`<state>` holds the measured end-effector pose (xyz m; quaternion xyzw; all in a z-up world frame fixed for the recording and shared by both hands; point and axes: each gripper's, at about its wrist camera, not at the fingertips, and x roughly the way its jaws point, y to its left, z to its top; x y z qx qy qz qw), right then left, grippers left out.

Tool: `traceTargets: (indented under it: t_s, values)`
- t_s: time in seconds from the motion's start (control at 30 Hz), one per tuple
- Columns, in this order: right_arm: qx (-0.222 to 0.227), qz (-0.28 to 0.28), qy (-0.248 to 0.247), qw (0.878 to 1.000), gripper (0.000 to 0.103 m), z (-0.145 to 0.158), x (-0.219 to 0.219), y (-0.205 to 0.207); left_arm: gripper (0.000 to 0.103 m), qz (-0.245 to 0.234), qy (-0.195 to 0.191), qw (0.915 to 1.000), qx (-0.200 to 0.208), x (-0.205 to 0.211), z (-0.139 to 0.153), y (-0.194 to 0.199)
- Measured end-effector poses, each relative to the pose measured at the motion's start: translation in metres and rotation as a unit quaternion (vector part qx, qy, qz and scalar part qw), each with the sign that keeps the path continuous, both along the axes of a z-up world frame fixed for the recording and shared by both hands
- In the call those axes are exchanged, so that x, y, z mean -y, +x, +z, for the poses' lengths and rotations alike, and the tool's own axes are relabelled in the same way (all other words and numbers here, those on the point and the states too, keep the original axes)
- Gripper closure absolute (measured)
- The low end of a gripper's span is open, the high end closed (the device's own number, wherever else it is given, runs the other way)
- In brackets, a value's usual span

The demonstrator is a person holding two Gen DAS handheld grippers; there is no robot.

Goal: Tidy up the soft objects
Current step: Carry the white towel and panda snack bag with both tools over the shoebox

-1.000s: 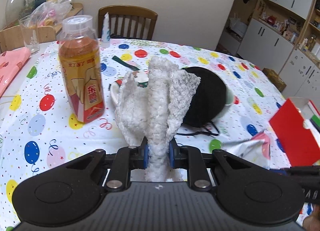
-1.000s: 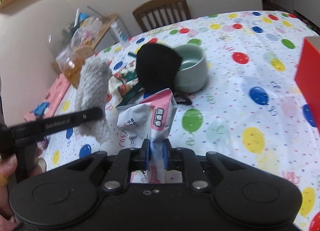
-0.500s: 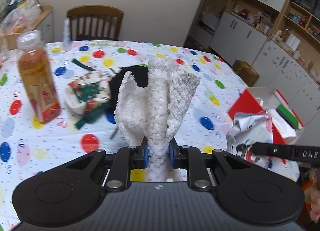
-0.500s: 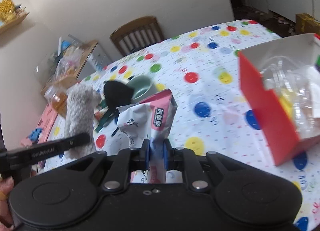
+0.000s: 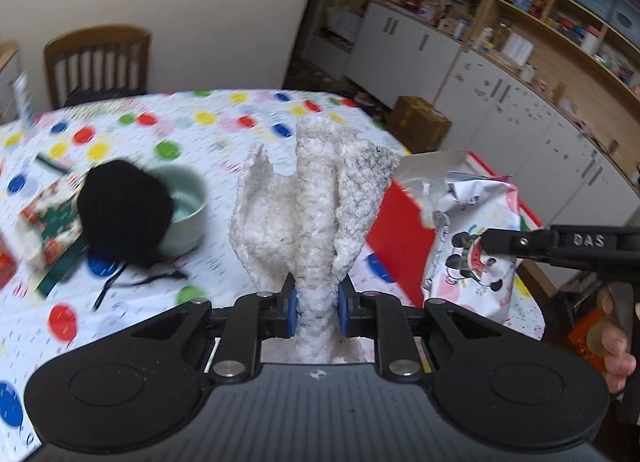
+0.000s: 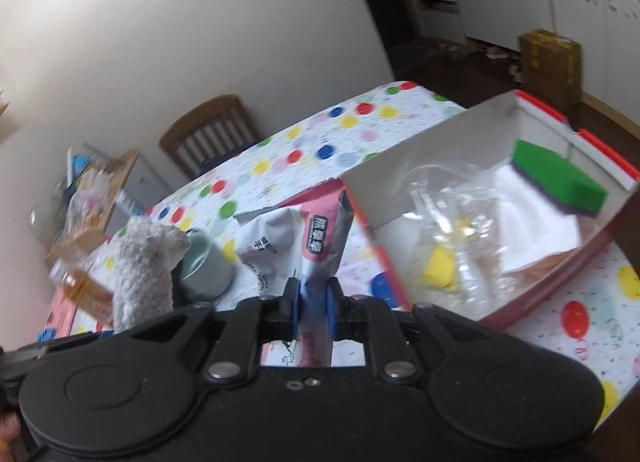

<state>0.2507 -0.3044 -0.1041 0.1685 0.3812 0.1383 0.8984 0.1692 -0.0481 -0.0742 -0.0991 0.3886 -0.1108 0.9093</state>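
While the left tool (image 5: pixel 316 312) pinches a fluffy white cloth (image 5: pixel 312 213) between its blue pads, nearly closed on the bunched fabric, the cloth stands up from the jaws above the desk (image 5: pixel 224 129) with its spotted covering. The right tool (image 6: pixel 312 308) is likewise clamped tight on a crinkled pink-and-white packet (image 6: pixel 296 238), which is lifted off the desk just beside the red box (image 6: pixel 452 181). The box lies open with a white inside, holding a green sponge (image 6: pixel 556 177), a clear bag with something yellow in it (image 6: pixel 440 262) and white paper. Further out on the desk sit a pale green bowl (image 5: pixel 188 205) with a black cloth (image 5: pixel 124 209) draped against it, and a wooden chair (image 5: pixel 96 61) stands behind.
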Motion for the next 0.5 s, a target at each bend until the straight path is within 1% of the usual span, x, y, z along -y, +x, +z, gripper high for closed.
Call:
traceTargets:
  t_s: [0.1, 0.27, 0.5]
  values:
    - [0.0, -0.017, 0.002, 1.0, 0.091, 0.001, 0.016, 0.005, 0.084, -0.019, -0.003, 0.9998, 0.004, 0.021, 0.005, 0.009]
    - [0.003, -0.042, -0.003, 0.999, 0.091, 0.001, 0.04, 0.01, 0.084, -0.05, 0.004, 0.9986, 0.017, 0.052, 0.011, 0.025]
    - [0.012, -0.075, -0.013, 0.997, 0.091, 0.005, 0.069, 0.023, 0.084, -0.071, 0.018, 0.997, 0.022, 0.091, 0.013, 0.052]
